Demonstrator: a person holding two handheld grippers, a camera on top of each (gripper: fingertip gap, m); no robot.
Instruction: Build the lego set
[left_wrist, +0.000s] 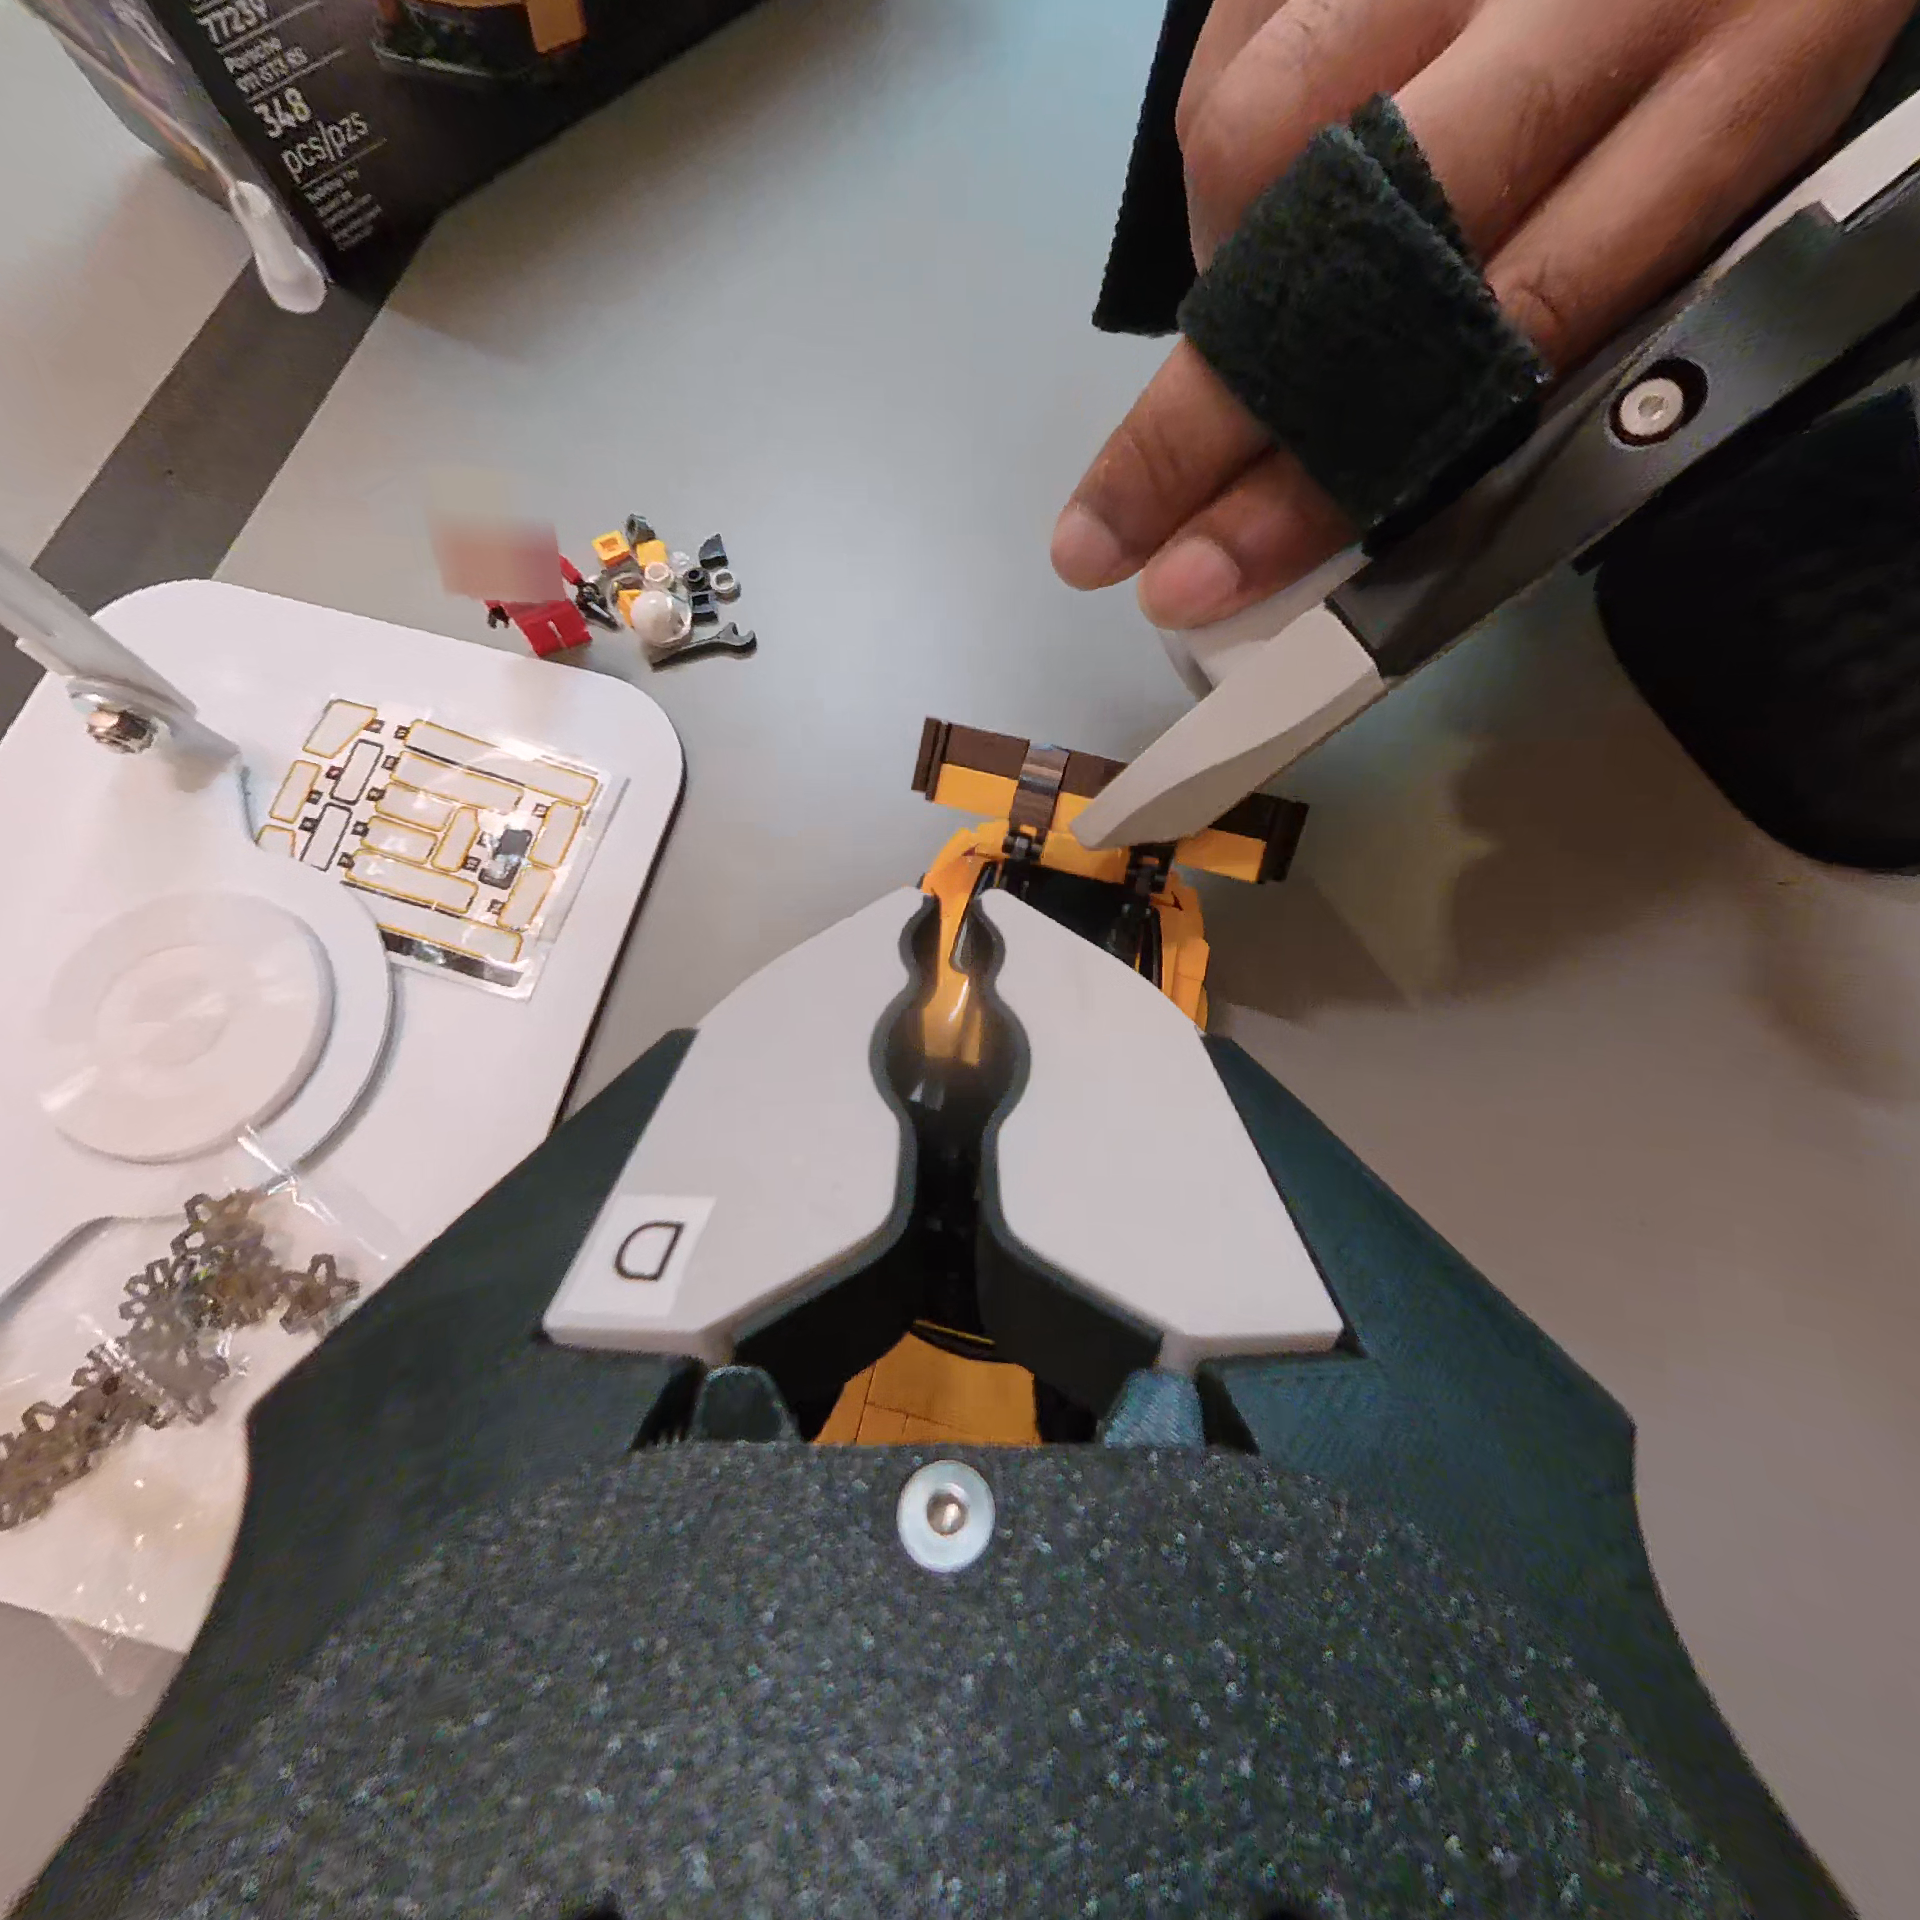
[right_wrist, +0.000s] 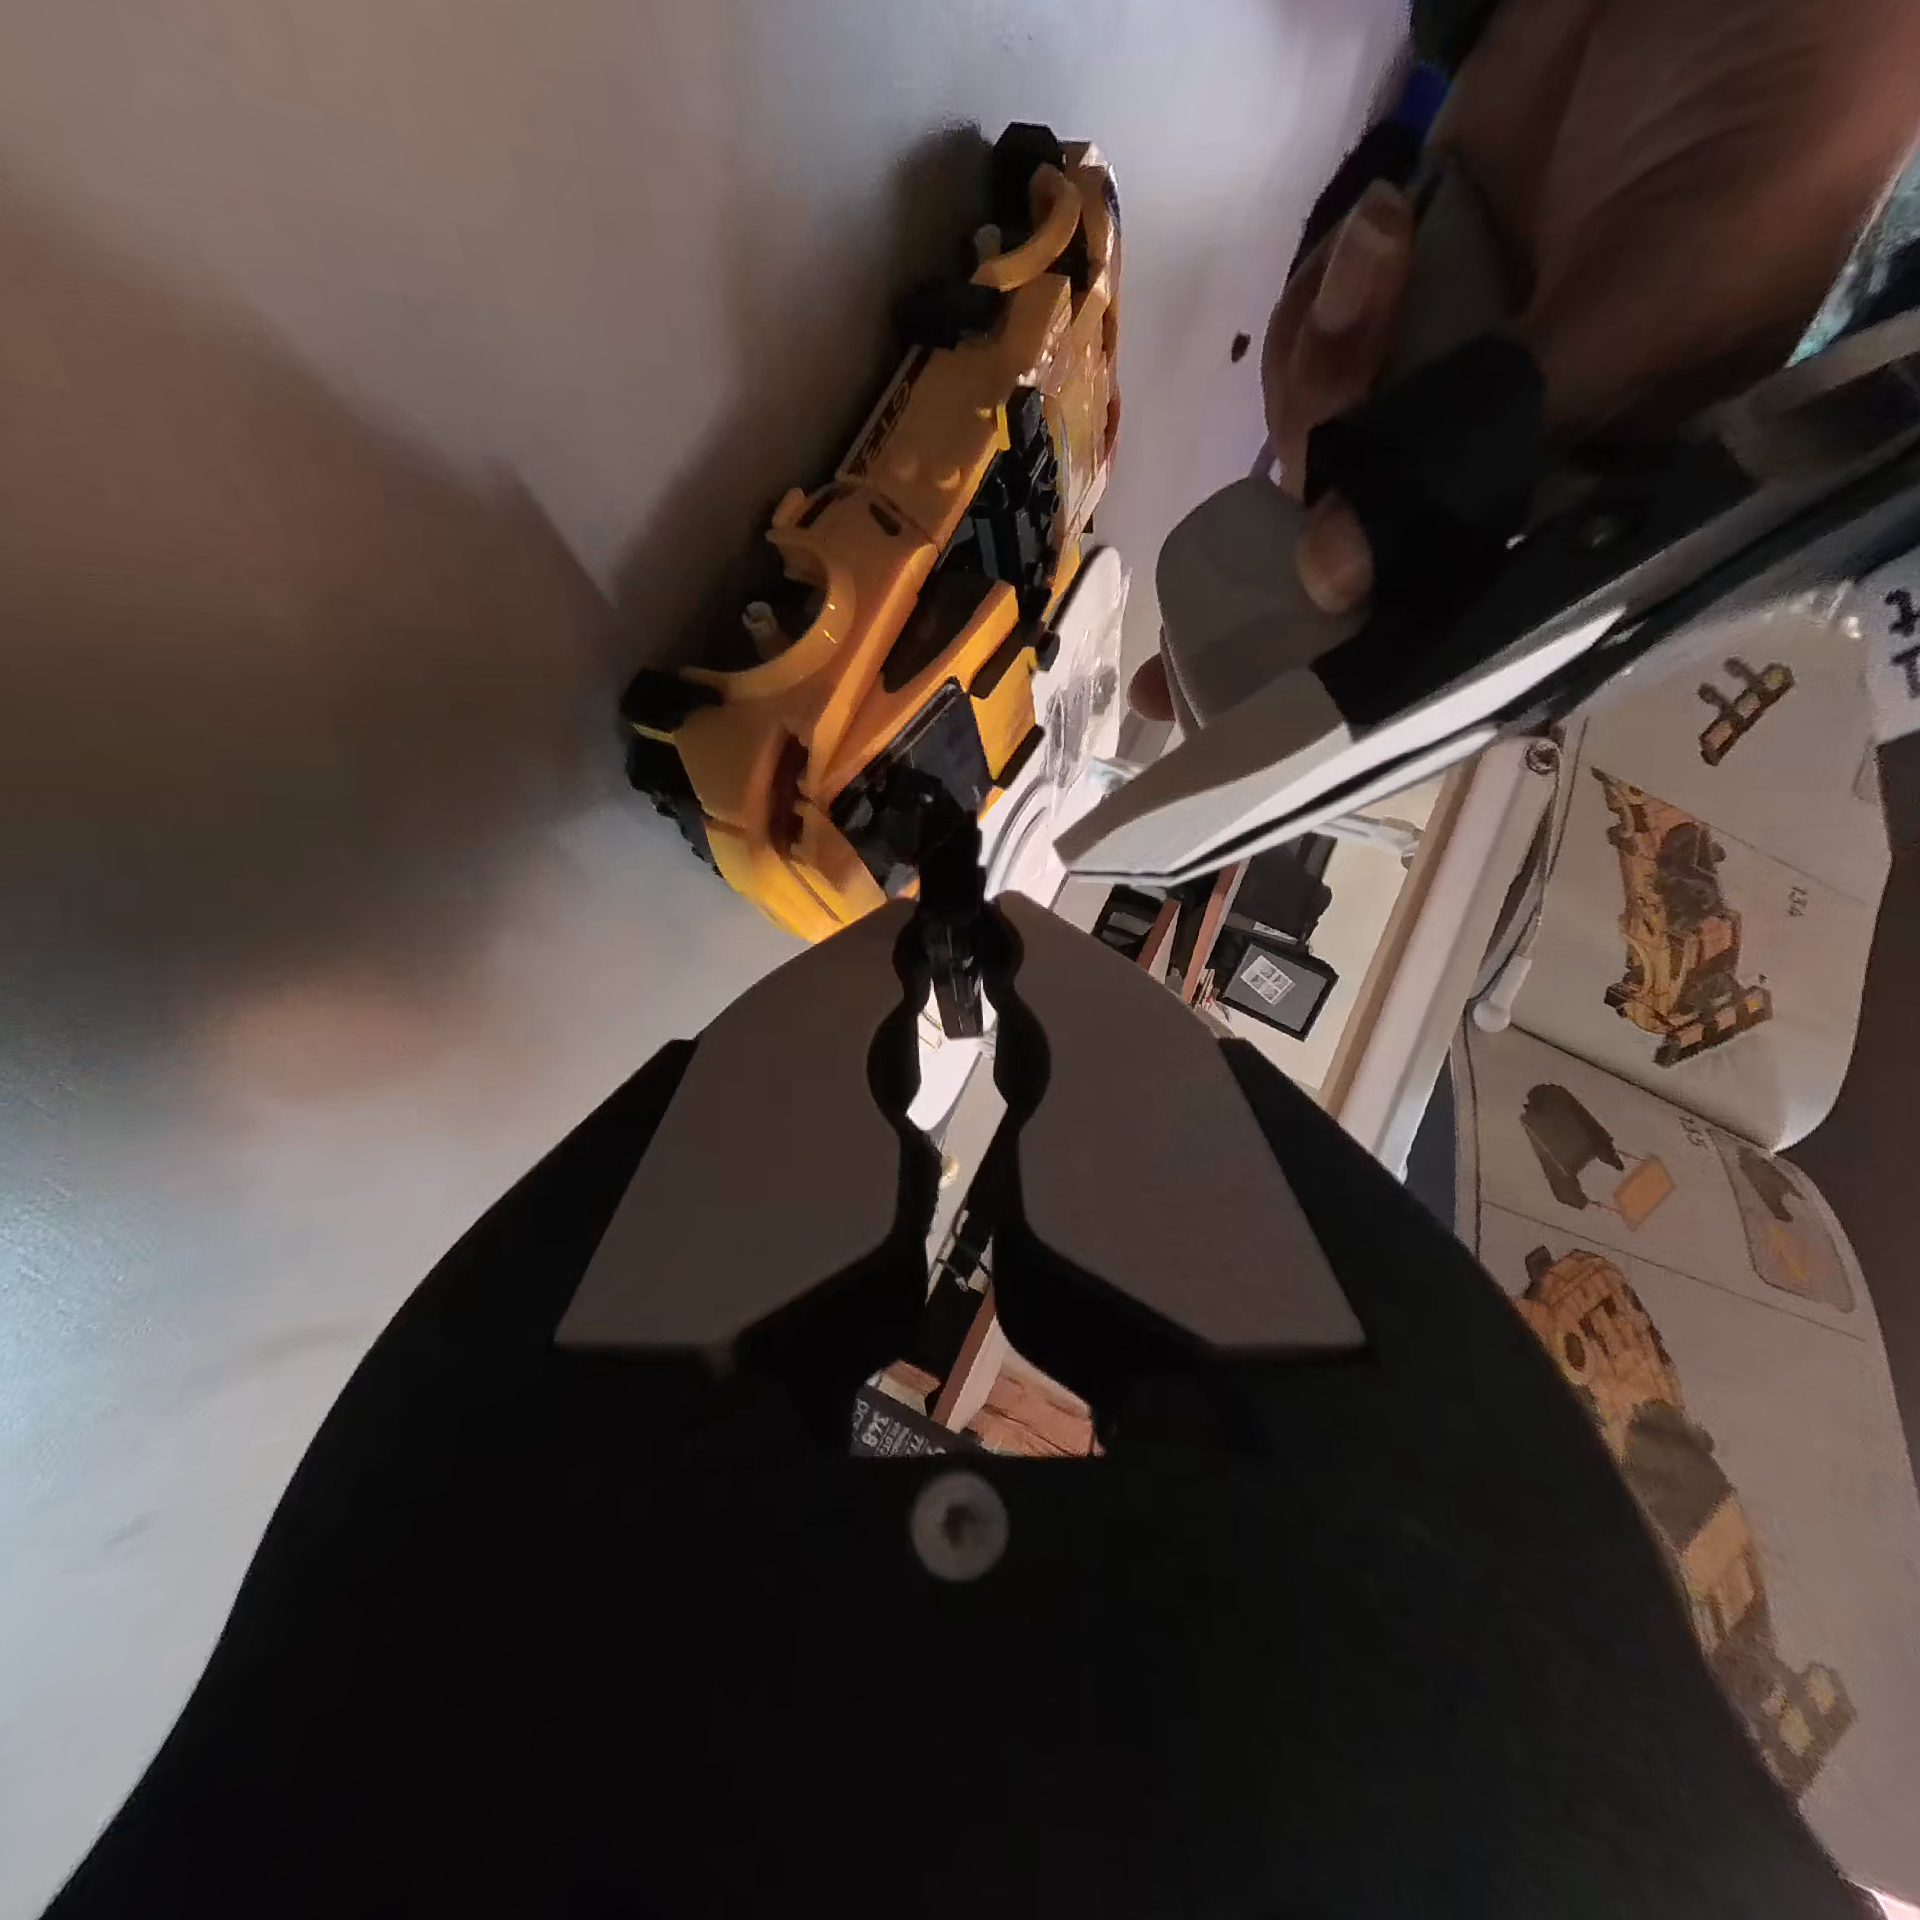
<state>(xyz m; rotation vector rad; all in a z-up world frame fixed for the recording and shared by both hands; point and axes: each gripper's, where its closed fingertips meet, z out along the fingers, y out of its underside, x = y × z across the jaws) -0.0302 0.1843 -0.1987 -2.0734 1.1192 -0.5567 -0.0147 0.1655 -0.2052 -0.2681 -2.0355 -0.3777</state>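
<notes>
A yellow and black lego car (left_wrist: 956, 862) stands on the grey table, mostly hidden under my left gripper (left_wrist: 956, 906). The left fingers are nearly together over the roof, with yellow showing through the gap; I cannot tell if they touch it. The car's rear wing (left_wrist: 977, 764) is yellow with dark edges. My right gripper (left_wrist: 1101, 831) comes in from the upper right, its tip at the wing's black struts. In the right wrist view the right gripper (right_wrist: 951, 914) is shut on a black strut piece (right_wrist: 951, 883) at the car's (right_wrist: 883, 623) rear. The left gripper (right_wrist: 1081, 857) shows beside it.
A white board (left_wrist: 582, 997) at the left carries a sticker sheet (left_wrist: 447, 842) and a clear bag of grey parts (left_wrist: 177, 1340). A small pile of loose pieces (left_wrist: 665, 592) lies behind it. The set's dark box (left_wrist: 312, 125) stands at the far left. An open instruction booklet (right_wrist: 1662, 1039) lies nearby. The tips of both grippers are at nearly the same place.
</notes>
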